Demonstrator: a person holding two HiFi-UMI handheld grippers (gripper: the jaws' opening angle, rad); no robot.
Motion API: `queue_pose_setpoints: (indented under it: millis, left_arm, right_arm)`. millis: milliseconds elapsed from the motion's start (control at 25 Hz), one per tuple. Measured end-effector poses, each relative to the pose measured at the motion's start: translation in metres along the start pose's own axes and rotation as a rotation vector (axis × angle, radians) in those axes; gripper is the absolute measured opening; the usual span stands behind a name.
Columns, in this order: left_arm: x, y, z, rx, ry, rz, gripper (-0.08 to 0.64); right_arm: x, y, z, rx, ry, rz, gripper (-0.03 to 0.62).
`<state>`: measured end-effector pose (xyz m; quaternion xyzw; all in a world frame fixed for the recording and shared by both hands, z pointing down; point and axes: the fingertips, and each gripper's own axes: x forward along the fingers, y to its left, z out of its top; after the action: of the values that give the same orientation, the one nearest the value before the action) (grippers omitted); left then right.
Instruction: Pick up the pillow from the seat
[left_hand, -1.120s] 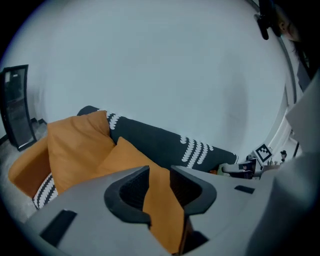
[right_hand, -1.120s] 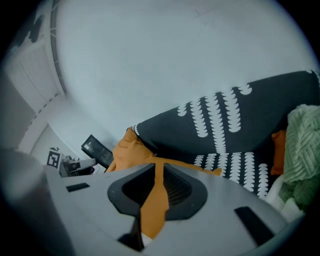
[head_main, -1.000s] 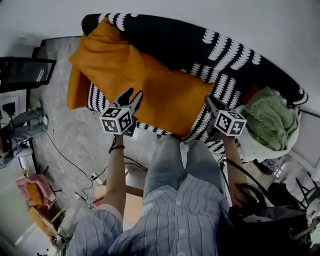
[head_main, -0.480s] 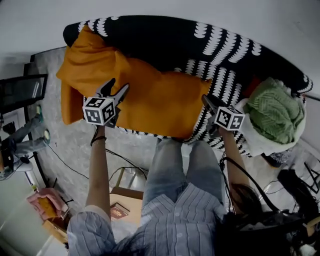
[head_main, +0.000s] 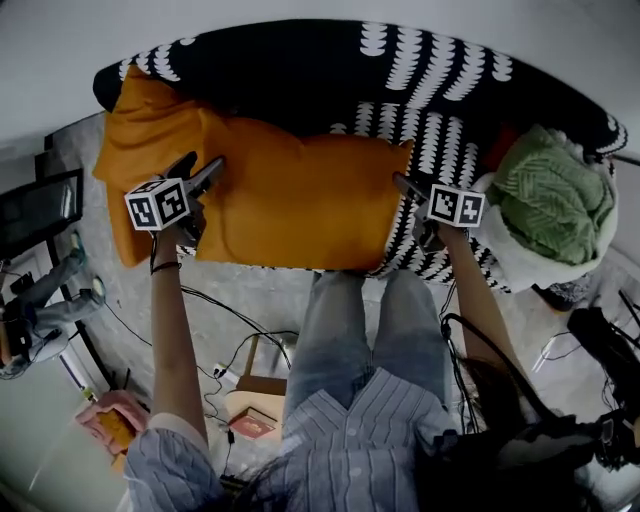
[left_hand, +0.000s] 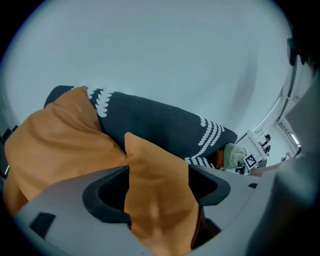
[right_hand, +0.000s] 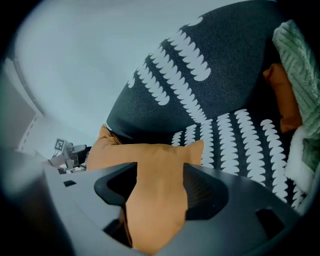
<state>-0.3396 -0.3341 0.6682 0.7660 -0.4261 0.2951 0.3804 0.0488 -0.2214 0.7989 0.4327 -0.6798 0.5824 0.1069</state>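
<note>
**Both grippers stand spread at the ends of the pillow on the sofa**

The orange pillow (head_main: 300, 200) lies lengthwise on the seat of the black sofa (head_main: 300, 75), and its left end reaches the sofa's left end. The person stands at the sofa's front edge with both arms stretched forward and down.

The left forearm (head_main: 170, 330) is bare with a dark band at the wrist and reaches to the sofa's left part. There the left gripper (head_main: 203, 168) points down toward the backrest, its marker cube (head_main: 158, 203) facing up. Its jaws have just been opening and stand wide apart. A fold of the pillow rises loose between them.

The right forearm (head_main: 480, 300) reaches to the sofa's right half. The right gripper (head_main: 403, 185) tilts down at the pillow's right corner. Its jaws have also just been opening and are spread, and that corner lies unpinched between them.

A green knit blanket (head_main: 555, 200) is heaped on the sofa's right end, apart from both grippers.
</note>
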Motion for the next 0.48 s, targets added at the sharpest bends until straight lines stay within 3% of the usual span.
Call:
queue_pose_setpoints:
  millis: [280,480]
  left_arm:
    - [0.032,-0.008,-0.015,0.069,0.206,-0.066,0.383]
    - [0.047,-0.003,-0.017,0.056,0.237,-0.089,0.382]
  right_arm:
    - [0.028,-0.032,0.01,0.101,0.006,-0.045,0.288]
    - [0.047,-0.049,-0.004,0.117,0.078,-0.079,0.288]
